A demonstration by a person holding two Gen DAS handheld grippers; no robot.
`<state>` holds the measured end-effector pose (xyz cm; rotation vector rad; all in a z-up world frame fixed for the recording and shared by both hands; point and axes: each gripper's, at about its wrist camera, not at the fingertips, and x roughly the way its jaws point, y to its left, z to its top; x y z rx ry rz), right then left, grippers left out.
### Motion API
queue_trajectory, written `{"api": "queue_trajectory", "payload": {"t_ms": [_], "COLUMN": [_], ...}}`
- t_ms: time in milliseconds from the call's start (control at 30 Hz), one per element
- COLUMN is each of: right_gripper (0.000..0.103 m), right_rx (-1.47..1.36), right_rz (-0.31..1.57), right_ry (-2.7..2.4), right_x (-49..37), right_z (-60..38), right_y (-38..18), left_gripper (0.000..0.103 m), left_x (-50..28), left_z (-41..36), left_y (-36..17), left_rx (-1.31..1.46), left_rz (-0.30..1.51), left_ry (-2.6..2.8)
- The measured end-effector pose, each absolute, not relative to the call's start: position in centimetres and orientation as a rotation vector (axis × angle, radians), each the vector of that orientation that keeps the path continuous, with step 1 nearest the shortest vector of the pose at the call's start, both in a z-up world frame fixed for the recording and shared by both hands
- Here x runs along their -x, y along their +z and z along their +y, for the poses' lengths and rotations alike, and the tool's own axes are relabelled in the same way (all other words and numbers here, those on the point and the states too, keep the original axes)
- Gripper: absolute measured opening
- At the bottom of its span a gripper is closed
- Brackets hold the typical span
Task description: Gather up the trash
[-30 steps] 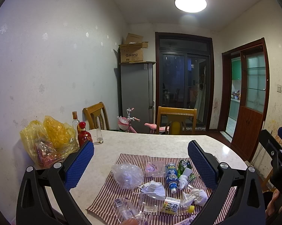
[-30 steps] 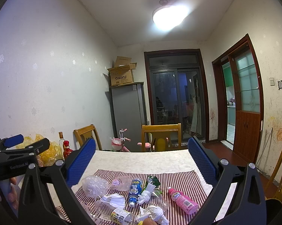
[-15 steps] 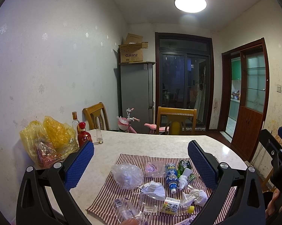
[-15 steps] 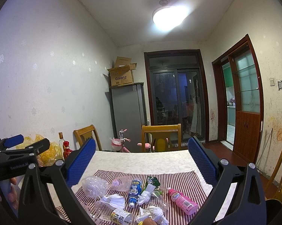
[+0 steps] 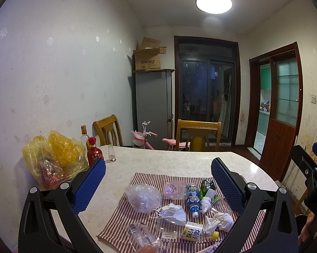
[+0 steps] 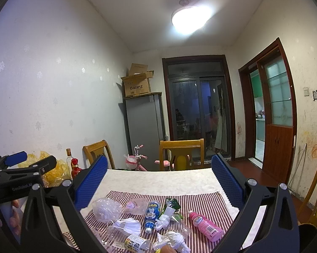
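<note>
A grey fridge (image 5: 153, 109) carries a cardboard box (image 5: 148, 58).

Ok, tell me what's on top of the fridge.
An opened cardboard box marked Galanz sits on the grey fridge, flaps up. Its contents cannot be seen from here.

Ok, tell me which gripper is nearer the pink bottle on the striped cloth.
Right. The pink bottle lies on the cloth's right side, just ahead of the right gripper, by its right finger. The left gripper hangs over the cloth's left part, and its view does not show the bottle.

Marble table (image 5: 158, 162) w/ striped cloth (image 5: 150, 178), yellow bag (image 5: 53, 162)
</note>
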<state>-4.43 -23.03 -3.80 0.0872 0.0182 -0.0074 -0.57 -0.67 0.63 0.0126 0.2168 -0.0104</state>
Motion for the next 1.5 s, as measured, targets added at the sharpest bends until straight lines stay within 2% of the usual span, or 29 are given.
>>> {"api": "queue_trajectory", "payload": {"t_ms": [333, 533, 700, 867, 967, 1000, 1033, 1067, 1200, 1367, 1433, 1500], "right_gripper": [0.099, 0.099, 0.099, 0.098, 0.089, 0.083, 0.072, 0.069, 0.069, 0.067, 0.053, 0.043], "right_rx": [-0.089, -0.091, -0.167, -0.098, -0.023, -0.011, -0.010, -0.024, -0.042, -0.076, -0.082, -0.096], "right_rz": [0.062, 0.142, 0.268, 0.511, 0.665, 0.711, 0.754, 0.805, 0.919, 0.997, 1.019, 1.038], "right_ry": [-0.011, -0.010, 0.000, 0.082, 0.120, 0.130, 0.140, 0.154, 0.155, 0.155, 0.156, 0.171], "right_x": [2.8, 1.0, -1.6, -6.1, -8.9, -9.9, -11.0, -12.3, -15.4, -17.0, -17.5, -17.4], "right_z": [-23.4, -25.4, -29.2, -30.2, -28.9, -28.4, -28.2, -28.0, -27.0, -26.5, -26.6, -26.5], "right_y": [-4.4, -5.7, -7.9, -12.4, -16.4, -18.1, -19.4, -21.3, -26.0, -28.7, -28.9, -29.1], "left_gripper": [0.097, 0.097, 0.097, 0.097, 0.097, 0.097, 0.097, 0.097, 0.097, 0.097, 0.097, 0.097], "left_x": [-1.7, -4.4, -7.2, -9.6, -10.6, -10.8, -11.0, -11.2, -11.6, -12.1, -12.6, -13.0], "left_z": [-0.4, 0.7, 1.8, 2.7, 3.1, 3.2, 3.5, 3.8, 4.9, 5.8, 6.0, 6.3], "left_y": [-1.4, -5.1, -9.7, -15.0, -18.4, -19.2, -20.0, -20.5, -21.8, -22.6, -22.9, -23.5], "left_rx": [-0.021, -0.055, -0.099, -0.124, -0.136, -0.133, -0.120, -0.103, -0.060, -0.063, -0.052, -0.032], "left_rz": [0.280, 0.391, 0.521, 0.669, 0.762, 0.782, 0.812, 0.833, 0.881, 0.910, 0.927, 0.952], "left_ry": [-0.011, -0.023, -0.005, -0.067, -0.125, -0.135, -0.147, -0.154, -0.163, -0.147, -0.147, -0.153]}}
